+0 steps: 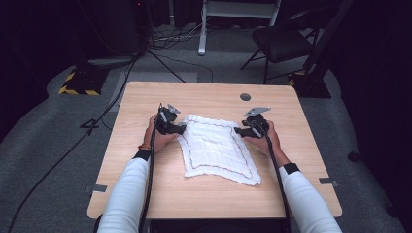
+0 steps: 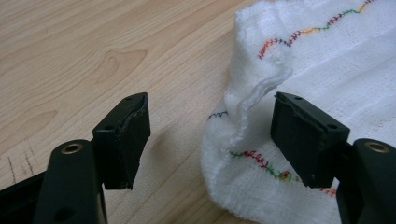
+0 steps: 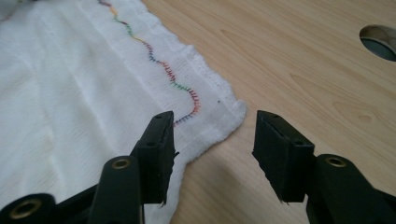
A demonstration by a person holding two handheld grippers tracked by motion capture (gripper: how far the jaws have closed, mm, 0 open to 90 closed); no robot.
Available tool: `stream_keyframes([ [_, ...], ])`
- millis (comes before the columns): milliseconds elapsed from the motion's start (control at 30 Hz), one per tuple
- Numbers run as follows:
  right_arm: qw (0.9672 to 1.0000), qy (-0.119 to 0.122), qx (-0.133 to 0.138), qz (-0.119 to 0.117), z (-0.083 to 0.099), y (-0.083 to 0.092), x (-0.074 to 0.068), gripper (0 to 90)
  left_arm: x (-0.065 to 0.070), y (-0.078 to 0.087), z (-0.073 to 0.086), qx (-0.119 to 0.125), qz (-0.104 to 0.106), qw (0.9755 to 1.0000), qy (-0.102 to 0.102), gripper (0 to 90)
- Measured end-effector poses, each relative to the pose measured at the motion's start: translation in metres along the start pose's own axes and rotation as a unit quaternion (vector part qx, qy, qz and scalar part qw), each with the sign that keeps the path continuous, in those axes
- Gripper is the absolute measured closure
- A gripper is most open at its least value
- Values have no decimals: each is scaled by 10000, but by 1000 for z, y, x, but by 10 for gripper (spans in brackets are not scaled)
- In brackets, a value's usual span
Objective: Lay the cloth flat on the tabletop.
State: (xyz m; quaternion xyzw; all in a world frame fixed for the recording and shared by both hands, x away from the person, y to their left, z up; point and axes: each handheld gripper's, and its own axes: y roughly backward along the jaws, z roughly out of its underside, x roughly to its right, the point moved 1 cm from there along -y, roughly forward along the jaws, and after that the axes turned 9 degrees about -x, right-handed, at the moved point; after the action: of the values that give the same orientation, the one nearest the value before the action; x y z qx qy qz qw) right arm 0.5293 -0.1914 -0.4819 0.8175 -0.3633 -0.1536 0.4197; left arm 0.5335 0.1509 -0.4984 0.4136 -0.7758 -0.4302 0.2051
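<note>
A white, roughly rectangular woven cloth (image 1: 216, 148) lies flat near the middle of a light wooden table (image 1: 145, 194), its long sides running slightly askew to the table's edges. A wavy line of multicoloured stitching runs just inside the hem on all visible sides. The weave shows faint parallel ribs, and the hem is soft and slightly frayed.

Left gripper (image 1: 179, 127): at the cloth's far left corner, held in the person's left hand (image 1: 158, 138). In the left gripper view, the left gripper (image 2: 212, 140) has its black jaws standing apart; the cloth's corner (image 2: 261, 140) lies between them, rumpled, with one fold of hem raised in a ridge. The right-hand pad stands over the cloth beside that ridge; whether it touches cannot be told. The left-hand pad stands over bare wood, clear of the fabric. Nothing is clamped.

Right gripper (image 1: 239, 130): at the cloth's far right corner, held in the person's right hand (image 1: 267, 138). In the right gripper view, the right gripper (image 3: 215, 144) also has its jaws standing apart; the cloth's rounded corner (image 3: 224, 112) lies flat on the table just ahead of the gap, unheld. The left-hand pad stands over the fabric, the right-hand pad over bare wood.

A round grommet hole (image 3: 380, 42) sits in the tabletop well beyond that corner.
</note>
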Motion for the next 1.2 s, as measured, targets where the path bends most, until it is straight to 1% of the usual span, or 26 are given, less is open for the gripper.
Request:
stream_keyframes([
  [33,10000,0,0,0,0,0,0,483,-2,0,1,-8,19,10000,32,289],
  [100,9999,-71,-70,63,-6,-9,1,484,-4,-2,1,-2,61,9999,148,288],
  [133,9997,-183,-116,93,-10,-14,4,483,-5,-2,2,4,67,9999,143,289],
  [200,9997,-229,-106,75,-12,-16,5,483,-5,-4,2,-6,103,9998,180,290],
  [267,9992,-365,-136,-6,-14,-22,9,480,-4,-5,1,17,125,9997,232,289],
  [300,9991,-391,-161,-35,-15,-23,10,475,-4,-5,1,12,136,9996,239,290],
  [367,9989,-393,-252,-78,-17,-29,9,467,-4,-6,2,26,177,9995,275,295],
  [400,9988,-373,-311,-70,-18,-31,7,466,-5,-6,2,24,202,9994,279,294],
  [433,9988,-340,-344,-45,-18,-33,7,461,-6,-6,3,39,247,9991,331,294],
  [567,9984,-437,-337,-112,-19,-35,8,469,-7,-7,3,88,275,9991,318,283],
  [600,9984,-439,-313,-151,-18,-35,9,476,-6,-7,4,95,279,9991,316,281],
  [633,9985,-412,-319,-173,-18,-34,10,575,-7,-7,3,93,283,9991,308,283],
  [667,9985,-412,-319,-173,-18,-34,10,575,-6,-7,3,82,284,9991,300,283],
  [700,9984,-401,-328,-238,-18,-33,9,627,-6,-7,3,98,323,9991,251,298],
  [733,9984,-342,-325,-304,-19,-33,8,684,-6,-6,3,105,413,9990,150,364],
  [767,9984,-307,-338,-339,-19,-33,7,729,-4,-5,2,108,433,9989,107,419],
  [800,9983,-259,-343,-398,-19,-33,6,768,-3,-5,2,132,508,9985,137,469],
  [867,9981,-228,-357,-442,-20,-32,5,816,-1,-5,1,137,601,9981,81,582],
  [933,9982,-174,-383,-422,-19,-31,5,843,0,-4,1,131,694,9975,0,676],
  [1000,9988,-107,-388,-293,-18,-28,5,853,1,-4,1,101,707,9974,-76,757],
  [1033,9990,-83,-357,-255,-18,-26,5,855,3,-3,0,92,700,9974,-126,786],
  [1067,9992,-63,-320,-216,-17,-23,7,855,5,-2,0,114,641,9977,-188,808],
  [1100,9995,-42,-275,-176,-16,-19,8,857,6,-1,-1,149,629,9976,-249,822],
  [1167,9998,-47,-141,-120,-14,-9,11,858,9,4,-4,252,659,9969,-356,843],
  [1200,10000,-5,6,-13,-12,4,14,858,12,9,-5,343,671,9964,-396,848],
])
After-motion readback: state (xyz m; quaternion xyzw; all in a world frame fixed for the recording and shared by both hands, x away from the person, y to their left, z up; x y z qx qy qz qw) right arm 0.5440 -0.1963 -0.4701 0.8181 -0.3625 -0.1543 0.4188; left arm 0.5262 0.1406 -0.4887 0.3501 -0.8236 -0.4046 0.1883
